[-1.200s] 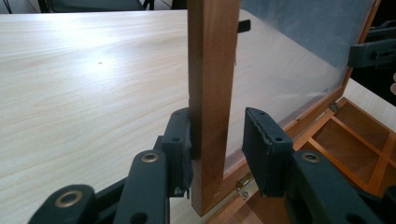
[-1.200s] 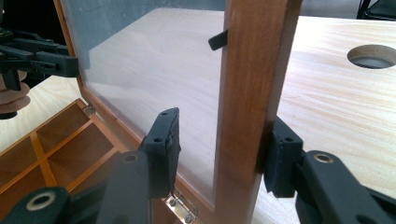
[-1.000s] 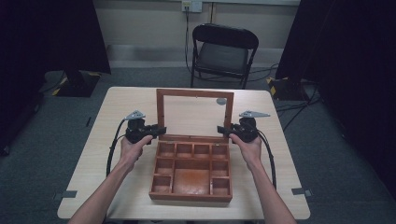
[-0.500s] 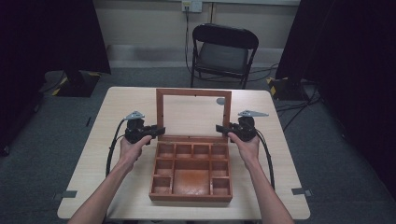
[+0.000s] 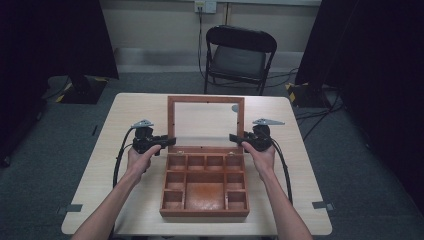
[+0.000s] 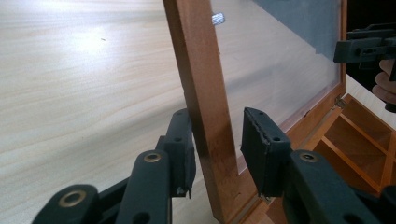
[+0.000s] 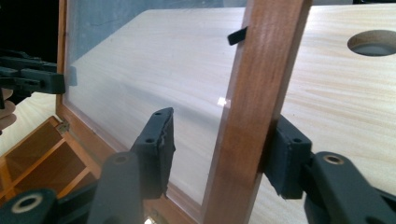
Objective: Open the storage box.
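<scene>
The box (image 5: 205, 182) sits on the desk (image 5: 130, 115) with its glazed lid (image 5: 206, 122) raised. Each hand-held gripper, left (image 5: 169, 142) and right (image 5: 236, 138), straddles one side rail, jaws parted and unclenched, likely to steady or swing the lid evenly.

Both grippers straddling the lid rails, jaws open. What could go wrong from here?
1. The jaws of the left gripper and right gripper sit close to the glass; an inner jaw may press the pane instead of the frame.
2. Uneven pull could rack the lid at its hinges.
3. The box may slide on the table.
</scene>
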Demonstrator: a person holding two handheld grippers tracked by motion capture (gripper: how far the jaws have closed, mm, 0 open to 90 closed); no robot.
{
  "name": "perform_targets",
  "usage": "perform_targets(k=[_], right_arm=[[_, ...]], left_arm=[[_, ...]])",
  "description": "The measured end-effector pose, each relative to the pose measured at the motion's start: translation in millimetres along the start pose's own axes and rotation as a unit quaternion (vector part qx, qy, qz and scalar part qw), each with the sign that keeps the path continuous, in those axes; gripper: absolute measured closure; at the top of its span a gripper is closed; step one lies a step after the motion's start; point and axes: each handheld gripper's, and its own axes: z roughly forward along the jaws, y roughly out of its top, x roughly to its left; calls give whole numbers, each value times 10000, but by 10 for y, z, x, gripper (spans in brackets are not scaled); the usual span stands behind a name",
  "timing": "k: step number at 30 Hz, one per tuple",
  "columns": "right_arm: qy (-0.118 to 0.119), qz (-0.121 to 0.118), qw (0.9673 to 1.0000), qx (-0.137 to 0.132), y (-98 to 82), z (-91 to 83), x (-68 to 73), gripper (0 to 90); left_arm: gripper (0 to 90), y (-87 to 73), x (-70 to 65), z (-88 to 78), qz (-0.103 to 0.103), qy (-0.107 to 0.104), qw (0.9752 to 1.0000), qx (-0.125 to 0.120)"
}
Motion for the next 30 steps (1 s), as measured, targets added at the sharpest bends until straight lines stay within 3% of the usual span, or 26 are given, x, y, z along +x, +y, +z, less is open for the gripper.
perform_targets(k=[8,11,21,30], right_arm=[[-112,15,9999,93,-32,70,-21,417],[-174,6,9998,137,-41,88,-14,393],[-230,82,9994,243,-84,157,-49,335],[-240,152,9991,316,-99,184,-69,311]], left_arm=[[607,-13,51,31,-64,-26,10000,70],[579,-37,66,57,32,-44,10000,81],[486,-75,94,124,-92,-107,9998,150],[468,-89,130,155,-196,-166,9994,248]])
